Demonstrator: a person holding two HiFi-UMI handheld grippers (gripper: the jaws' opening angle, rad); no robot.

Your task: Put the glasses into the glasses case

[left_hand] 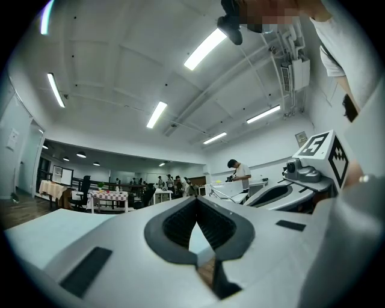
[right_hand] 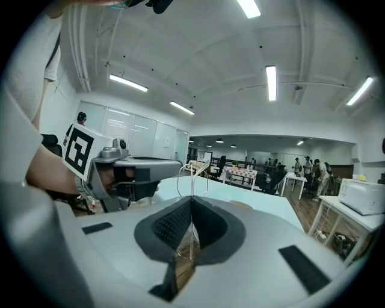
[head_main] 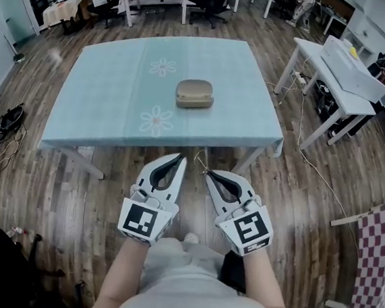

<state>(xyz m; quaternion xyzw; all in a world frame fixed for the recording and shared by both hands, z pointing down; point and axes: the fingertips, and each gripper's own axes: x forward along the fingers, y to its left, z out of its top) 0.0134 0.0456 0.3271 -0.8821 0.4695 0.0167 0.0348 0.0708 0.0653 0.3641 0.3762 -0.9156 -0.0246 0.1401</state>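
Pale-blue cloth covers the table (head_main: pixel 103 101). A brown case (head_main: pixel 195 94) sits mid-table; its lid looks shut, though that's hard to confirm. Left gripper (head_main: pixel 180 157) and right gripper (head_main: pixel 208 174) are side by side just short of the near table edge, over the floor (head_main: pixel 53 191). Left jaws are together with nothing between them. Right jaws are clamped on the thin wire glasses (right_hand: pixel 192 180), well apart from the case.

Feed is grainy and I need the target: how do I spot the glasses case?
Find the big table with the pale blue cloth. Near its middle, between two white flower prints, lies the case: a rounded tan shell, the only thing on the cloth.
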